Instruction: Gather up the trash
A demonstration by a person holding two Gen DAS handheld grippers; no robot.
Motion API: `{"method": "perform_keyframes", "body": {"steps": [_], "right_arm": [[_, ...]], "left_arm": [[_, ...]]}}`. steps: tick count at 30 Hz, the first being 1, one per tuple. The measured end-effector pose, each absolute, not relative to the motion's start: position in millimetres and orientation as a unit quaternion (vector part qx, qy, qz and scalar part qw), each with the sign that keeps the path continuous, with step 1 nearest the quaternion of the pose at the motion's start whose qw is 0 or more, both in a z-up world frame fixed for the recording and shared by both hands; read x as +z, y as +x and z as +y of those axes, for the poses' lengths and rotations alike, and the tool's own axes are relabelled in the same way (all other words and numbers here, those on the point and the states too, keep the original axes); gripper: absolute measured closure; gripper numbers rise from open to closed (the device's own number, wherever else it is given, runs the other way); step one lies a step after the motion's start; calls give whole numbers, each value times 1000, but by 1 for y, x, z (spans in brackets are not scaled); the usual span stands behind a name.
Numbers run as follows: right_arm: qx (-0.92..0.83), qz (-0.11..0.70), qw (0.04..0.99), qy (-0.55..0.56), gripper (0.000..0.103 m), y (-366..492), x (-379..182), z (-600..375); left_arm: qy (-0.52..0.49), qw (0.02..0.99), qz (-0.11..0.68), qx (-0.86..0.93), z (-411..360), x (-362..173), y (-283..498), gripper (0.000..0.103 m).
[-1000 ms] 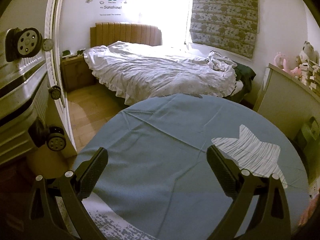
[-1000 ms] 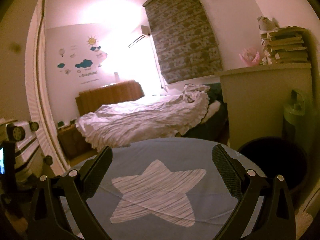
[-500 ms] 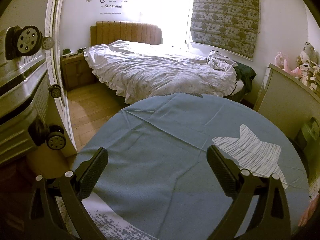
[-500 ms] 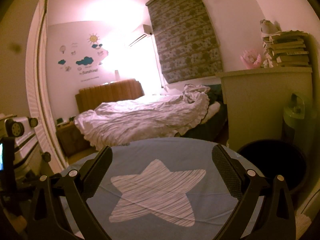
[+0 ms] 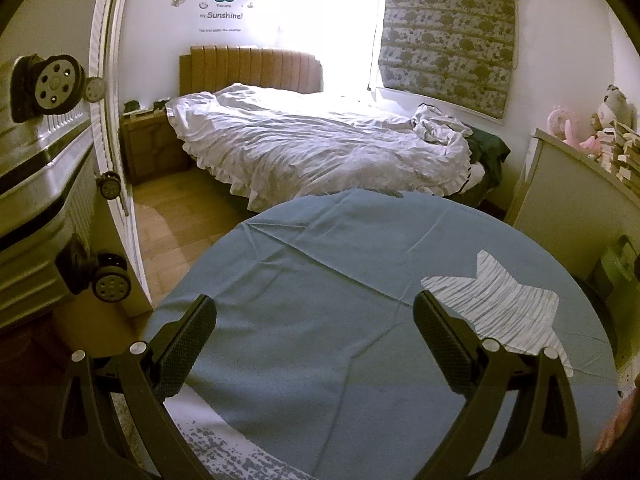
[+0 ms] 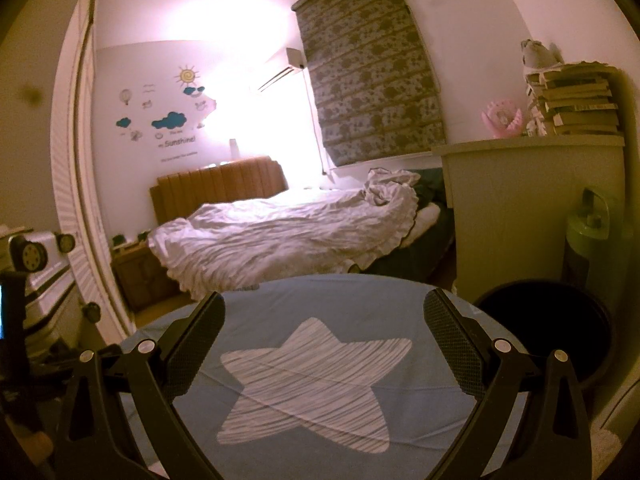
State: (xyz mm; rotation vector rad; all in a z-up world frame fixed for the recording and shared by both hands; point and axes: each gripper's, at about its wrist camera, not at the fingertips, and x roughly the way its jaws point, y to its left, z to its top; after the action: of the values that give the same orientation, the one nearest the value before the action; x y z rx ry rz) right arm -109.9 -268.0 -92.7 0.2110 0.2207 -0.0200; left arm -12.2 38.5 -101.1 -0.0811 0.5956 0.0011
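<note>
Hovering over the round table, both tools are spread wide and grasp nothing. Left gripper sits above plain blue cloth; right gripper brackets the pale star print on that cloth, not touching it.

Trash: none visible on the table top in either view, nor on the strip of wood floor by the bed. Cannot tell what lies below the table edge.

Dark round bin stands just beside the table on the right, under the cabinet, with a green canister behind it. Judged the likely drop point.

Jaws held apart and level, cameras looking forward: reads as a search stance, ready to close once something turns up.

Suitcase lies on its side at far left, wheels facing out
</note>
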Motion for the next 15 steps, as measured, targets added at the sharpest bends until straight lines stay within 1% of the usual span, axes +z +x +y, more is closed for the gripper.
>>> {"method": "perform_keyframes", "body": {"steps": [8, 15], "right_arm": [[-10, 111, 988, 104, 5, -110, -93, -269], [-10, 111, 988, 104, 5, -109, -93, -270]], "left_arm": [[-41, 956, 292, 8, 40, -98, -12, 5], [-25, 966, 257, 9, 38, -90, -14, 5]]}}
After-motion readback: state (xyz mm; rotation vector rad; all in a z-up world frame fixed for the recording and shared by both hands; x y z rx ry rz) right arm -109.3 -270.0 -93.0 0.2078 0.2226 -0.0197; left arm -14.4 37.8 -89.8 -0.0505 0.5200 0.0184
